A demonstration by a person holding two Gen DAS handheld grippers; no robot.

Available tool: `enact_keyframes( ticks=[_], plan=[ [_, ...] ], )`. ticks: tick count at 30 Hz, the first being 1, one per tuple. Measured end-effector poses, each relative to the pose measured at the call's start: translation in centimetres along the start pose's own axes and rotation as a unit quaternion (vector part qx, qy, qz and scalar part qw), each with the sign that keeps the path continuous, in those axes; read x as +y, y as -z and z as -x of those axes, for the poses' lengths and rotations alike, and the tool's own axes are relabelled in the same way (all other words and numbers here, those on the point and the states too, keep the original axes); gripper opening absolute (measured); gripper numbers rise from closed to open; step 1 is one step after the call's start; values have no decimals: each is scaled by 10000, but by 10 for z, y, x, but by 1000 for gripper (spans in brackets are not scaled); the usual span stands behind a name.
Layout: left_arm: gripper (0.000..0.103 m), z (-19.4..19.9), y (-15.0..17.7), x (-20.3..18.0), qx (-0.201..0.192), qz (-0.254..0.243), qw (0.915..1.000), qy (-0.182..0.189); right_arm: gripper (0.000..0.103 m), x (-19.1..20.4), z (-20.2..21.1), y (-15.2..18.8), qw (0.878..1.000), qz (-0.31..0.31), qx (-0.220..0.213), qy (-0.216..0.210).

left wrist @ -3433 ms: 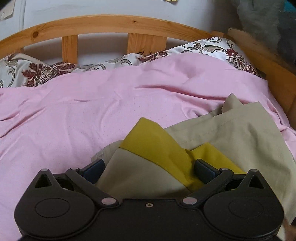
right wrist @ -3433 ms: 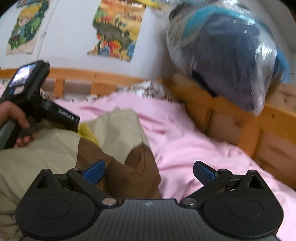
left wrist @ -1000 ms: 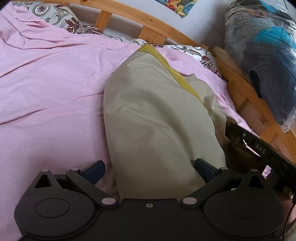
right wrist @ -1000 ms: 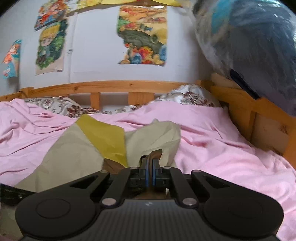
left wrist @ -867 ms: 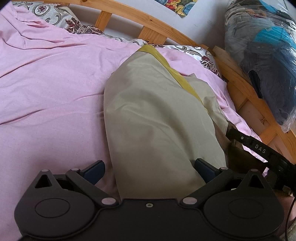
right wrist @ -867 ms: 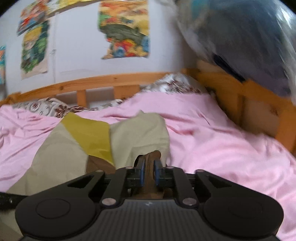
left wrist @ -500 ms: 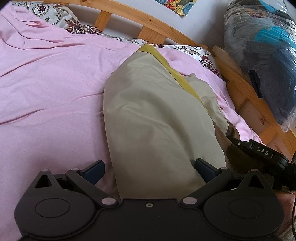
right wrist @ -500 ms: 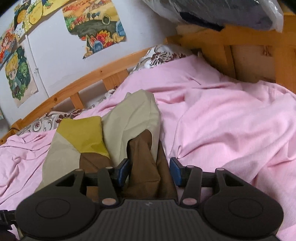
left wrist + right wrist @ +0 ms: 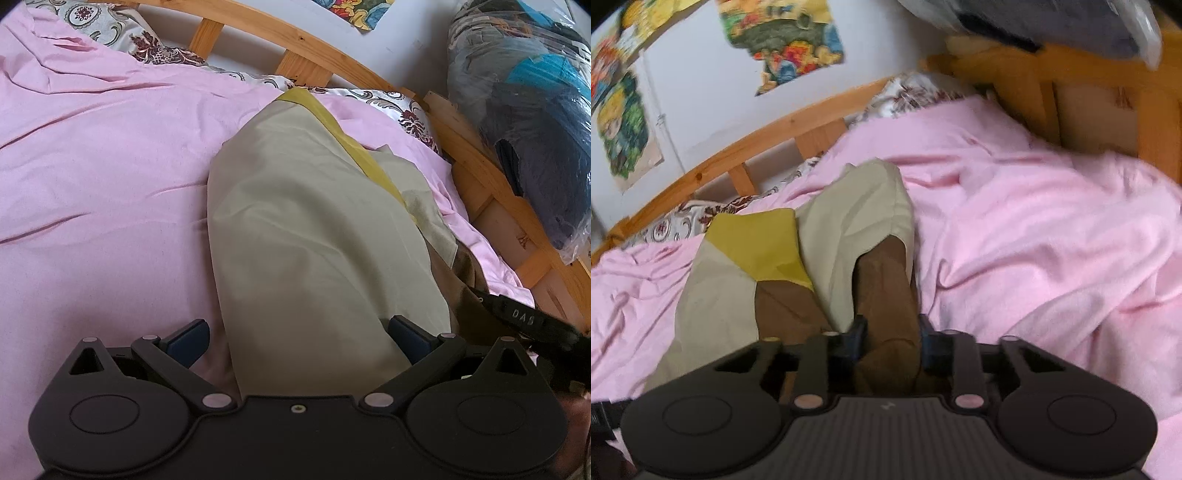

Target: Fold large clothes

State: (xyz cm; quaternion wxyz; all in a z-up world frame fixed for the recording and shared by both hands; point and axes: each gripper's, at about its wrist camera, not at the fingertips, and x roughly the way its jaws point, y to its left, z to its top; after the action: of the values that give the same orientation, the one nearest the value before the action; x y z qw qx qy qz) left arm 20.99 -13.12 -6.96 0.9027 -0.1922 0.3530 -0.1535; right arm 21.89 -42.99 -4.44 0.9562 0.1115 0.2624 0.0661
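Observation:
A beige garment (image 9: 314, 240) with a mustard-yellow panel (image 9: 757, 243) and brown parts lies lengthwise on the pink bedsheet (image 9: 103, 177). My left gripper (image 9: 297, 339) is open wide, low over the near end of the beige cloth, which runs between its fingers without touching the pads. My right gripper (image 9: 891, 334) has a raised brown fold (image 9: 882, 295) of the garment between its jaws. The jaws are closing, and the fold fills the gap from pad to pad. The right gripper's black body (image 9: 524, 317) shows at the right edge of the left wrist view.
A wooden bed rail (image 9: 332, 62) curves round the far side, and its side board (image 9: 1089, 103) stands on the right. Floral pillows (image 9: 155, 55) lie against the rail. A plastic bag of dark clothes (image 9: 528, 110) sits on the frame. Posters (image 9: 790, 40) hang on the wall.
The right gripper's jaws opened off a thin brown fold, then narrowed again round a thicker one, while the gripper rolled and sank toward the bed. The left gripper stayed put.

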Motion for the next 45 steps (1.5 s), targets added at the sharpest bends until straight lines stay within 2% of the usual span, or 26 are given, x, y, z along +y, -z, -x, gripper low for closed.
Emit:
enact_keyframes(
  ticks=[2,4,7,9,11,13,15,18,20,23,24,25,27,29,33,42,45],
  plan=[
    [102,0,0,1,8,16,10000,11,23,23,3,2,9962,809,-152,277],
    [102,1,0,3,10,15,10000,18,22,50,5,8,9849,1644,-286,470],
    [102,1,1,5,12,25,10000,29,21,65,5,12,9788,1952,-317,524],
    [102,1,1,4,11,19,10000,29,23,62,5,10,9823,1776,-302,513],
    [102,1,1,5,9,15,10000,35,30,50,4,7,9889,1398,-254,432],
    [102,1,0,6,17,16,10000,52,40,34,4,2,9954,885,-199,306],
    [102,1,0,6,17,19,10000,58,59,17,1,-1,9988,441,-142,180],
    [102,1,0,6,24,18,10000,49,70,-11,-6,-2,9990,-336,112,-259],
    [102,1,-1,7,62,11,10000,61,71,-24,-6,0,9952,-772,61,-597],
    [102,-1,-6,5,184,-52,9998,39,72,-27,-6,-1,9937,-856,59,-726],
    [102,-1,-9,4,230,-125,9997,23,69,-26,-6,0,9940,-823,59,-716],
    [102,-2,-12,2,269,-197,9994,6,65,-25,-6,1,9945,-775,72,-695],
    [102,-4,-18,-4,368,-389,9986,-30,42,-23,-7,2,9957,-708,109,-592],
    [102,-5,-23,-8,454,-542,9975,-51,36,-26,-6,4,9957,-738,92,-546],
    [102,-10,-31,-14,614,-742,9953,-47,36,-26,-10,6,9953,-812,65,-518],
    [102,-17,-48,-10,985,-520,9938,40,43,-21,-14,11,9969,-671,-21,-414],
    [102,-13,-55,4,719,-140,9972,114,45,-20,-14,11,9970,-652,-28,-405]
  ],
)
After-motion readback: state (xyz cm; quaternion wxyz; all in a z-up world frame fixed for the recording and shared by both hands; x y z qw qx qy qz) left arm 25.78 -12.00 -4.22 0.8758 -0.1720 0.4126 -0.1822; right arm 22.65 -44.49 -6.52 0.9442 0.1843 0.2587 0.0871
